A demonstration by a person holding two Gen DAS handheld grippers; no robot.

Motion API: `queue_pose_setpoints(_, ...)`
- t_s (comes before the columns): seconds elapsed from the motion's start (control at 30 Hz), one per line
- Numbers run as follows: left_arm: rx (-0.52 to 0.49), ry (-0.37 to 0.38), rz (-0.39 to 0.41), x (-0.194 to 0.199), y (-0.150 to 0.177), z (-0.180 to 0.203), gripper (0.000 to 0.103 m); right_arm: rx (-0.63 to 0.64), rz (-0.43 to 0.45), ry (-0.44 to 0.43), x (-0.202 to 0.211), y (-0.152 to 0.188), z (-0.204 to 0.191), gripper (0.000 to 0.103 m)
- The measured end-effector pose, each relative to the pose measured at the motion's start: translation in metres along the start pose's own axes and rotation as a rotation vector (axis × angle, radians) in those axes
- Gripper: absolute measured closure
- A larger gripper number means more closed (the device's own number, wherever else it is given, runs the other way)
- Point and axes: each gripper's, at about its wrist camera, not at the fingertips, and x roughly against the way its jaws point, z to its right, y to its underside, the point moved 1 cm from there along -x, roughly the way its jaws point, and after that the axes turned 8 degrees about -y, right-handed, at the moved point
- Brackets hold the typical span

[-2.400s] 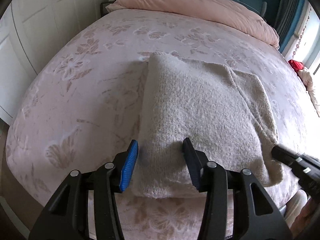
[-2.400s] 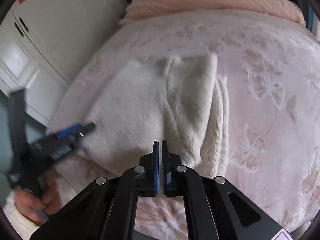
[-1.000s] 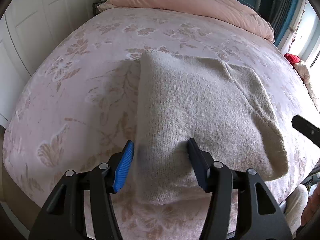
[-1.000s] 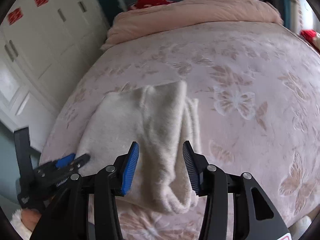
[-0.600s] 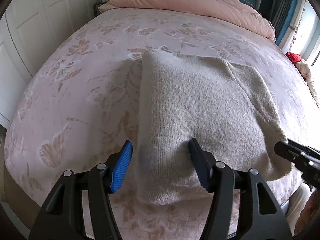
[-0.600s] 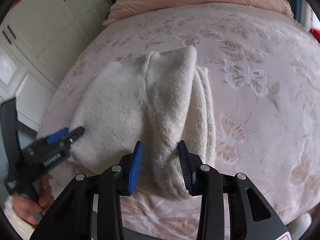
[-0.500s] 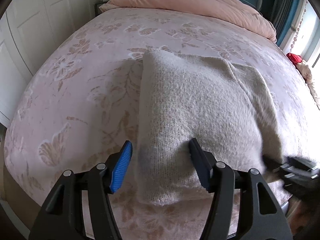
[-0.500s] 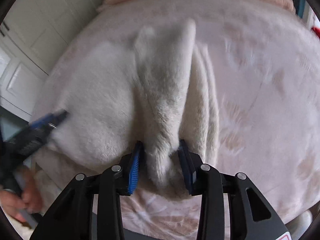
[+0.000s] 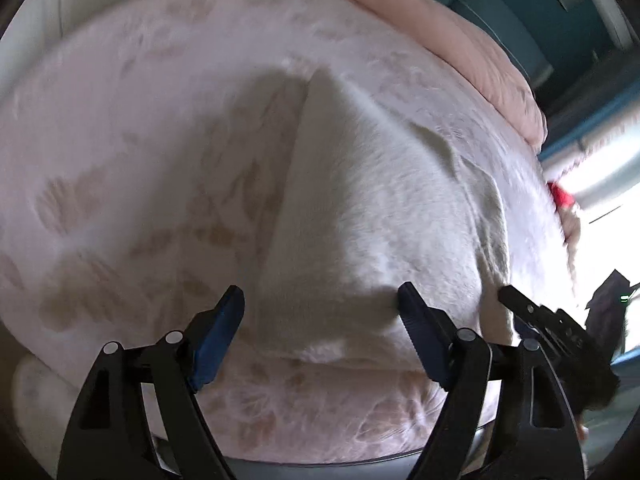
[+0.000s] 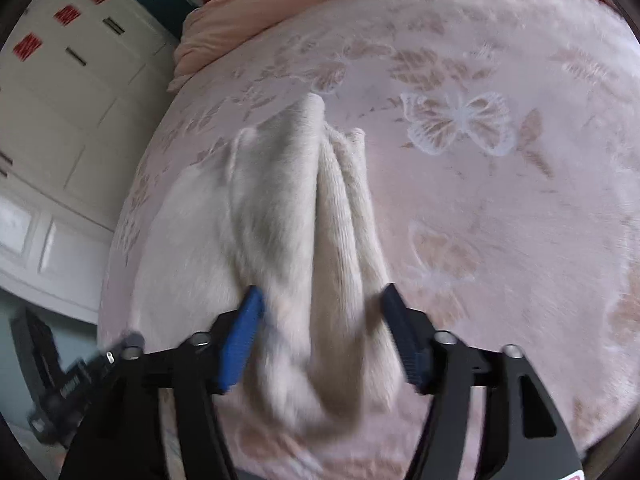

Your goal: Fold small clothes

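A cream knitted garment (image 9: 372, 216) lies folded on the bed near its front edge; it also shows in the right wrist view (image 10: 280, 216). My left gripper (image 9: 320, 312) is open, its jaws either side of the garment's near left corner. My right gripper (image 10: 320, 312) is open, its jaws either side of the garment's bunched near right edge. The right gripper shows at the right in the left wrist view (image 9: 552, 324). The left gripper shows at the lower left in the right wrist view (image 10: 92, 364). The views are blurred.
The pink butterfly-patterned bedspread (image 10: 500, 160) covers the bed. A rolled pink duvet (image 9: 460, 36) lies at the far end. White wardrobe doors (image 10: 60, 92) stand along the left side. A red item (image 9: 560, 196) sits near the window at the right.
Both grippers have tilted and moved in over the garment's near edge. The right gripper's jaws have opened wider around the bunched edge. The left gripper stays open.
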Motion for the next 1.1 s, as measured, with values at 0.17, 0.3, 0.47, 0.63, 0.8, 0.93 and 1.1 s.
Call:
queue_pose_setpoints(0.17, 0.048, 0.093, -0.043, -0.02, -0.006, -0.001, 0.041, -0.007, -0.031, -0.075, -0.021, -0.012, -0.01, 0.068)
queue_pose_setpoints(0.3, -0.033, 0.144, 0.049, 0.013, -0.011, 0.02, 0.057, 0.12, 0.126, -0.102, 0.042, -0.014, -0.047, 0.077)
queue_pose_setpoints(0.47, -0.169, 0.071, 0.09, 0.013, -0.006, 0.043, 0.054, 0.189, 0.029, 0.053, 0.009, -0.005, -0.022, 0.069)
queue_pose_setpoints(0.63, -0.16, -0.036, 0.079, -0.008, 0.013, 0.036, 0.041, 0.138, 0.106, 0.044, 0.04, 0.01, -0.017, 0.061)
queue_pose_setpoints(0.8, -0.29, -0.154, 0.178, 0.028, 0.023, 0.047, 0.043, 0.261, 0.073, 0.075, 0.053, 0.033, -0.04, 0.066)
queue_pose_setpoints(0.93, -0.347, -0.23, 0.174, 0.03, 0.033, 0.059, 0.043, 0.275, -0.018, 0.181, 0.012, 0.059, -0.02, 0.072)
queue_pose_setpoints(1.1, -0.394, -0.276, 0.197, 0.046, 0.053, 0.069, 0.041, 0.259, 0.094, 0.13, 0.067, 0.063, -0.05, 0.068)
